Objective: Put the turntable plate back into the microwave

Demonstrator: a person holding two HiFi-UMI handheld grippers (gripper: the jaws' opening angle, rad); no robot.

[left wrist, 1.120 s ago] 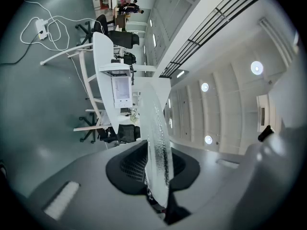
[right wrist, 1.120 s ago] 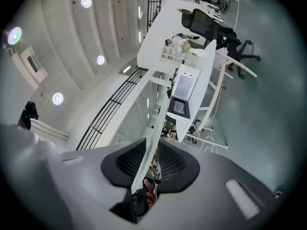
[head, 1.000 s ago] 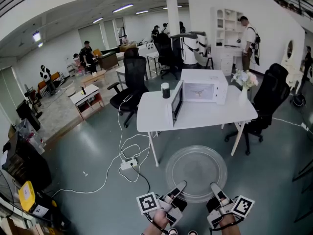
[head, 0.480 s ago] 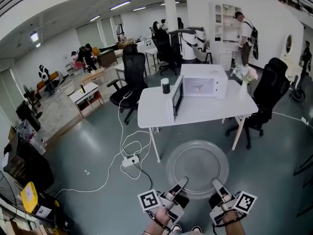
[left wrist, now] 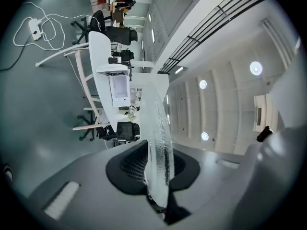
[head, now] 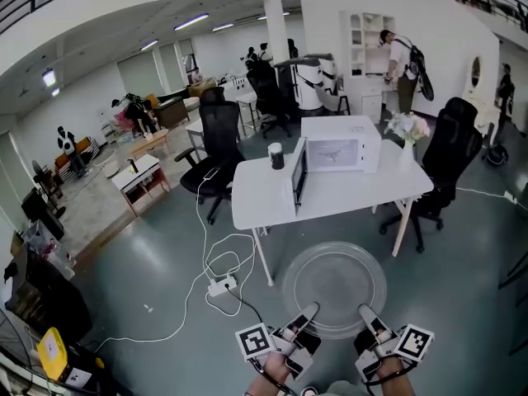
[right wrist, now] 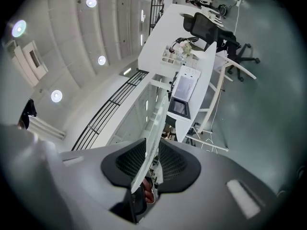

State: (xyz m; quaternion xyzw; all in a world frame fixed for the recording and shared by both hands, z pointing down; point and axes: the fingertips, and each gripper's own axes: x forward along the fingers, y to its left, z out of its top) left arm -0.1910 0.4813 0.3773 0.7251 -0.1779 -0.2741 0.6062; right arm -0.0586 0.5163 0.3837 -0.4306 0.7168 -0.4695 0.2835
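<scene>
A round clear glass turntable plate (head: 334,287) is held level over the floor, in front of me. My left gripper (head: 310,312) is shut on its near left rim, my right gripper (head: 364,313) on its near right rim. Seen edge-on, the glass plate (left wrist: 158,143) runs between the left jaws, and the plate's rim (right wrist: 151,143) between the right jaws. The white microwave (head: 338,154) stands on the white table (head: 264,196) ahead, with its door (head: 297,175) swung open to the left.
A dark cup (head: 275,155) and a vase of flowers (head: 407,134) flank the microwave. Black office chairs (head: 216,151) stand around the table. A white cable and power strip (head: 219,285) lie on the floor left of the plate. People stand at the back.
Both grippers and the plate have moved slightly forward towards the table. Both grips are unchanged.
</scene>
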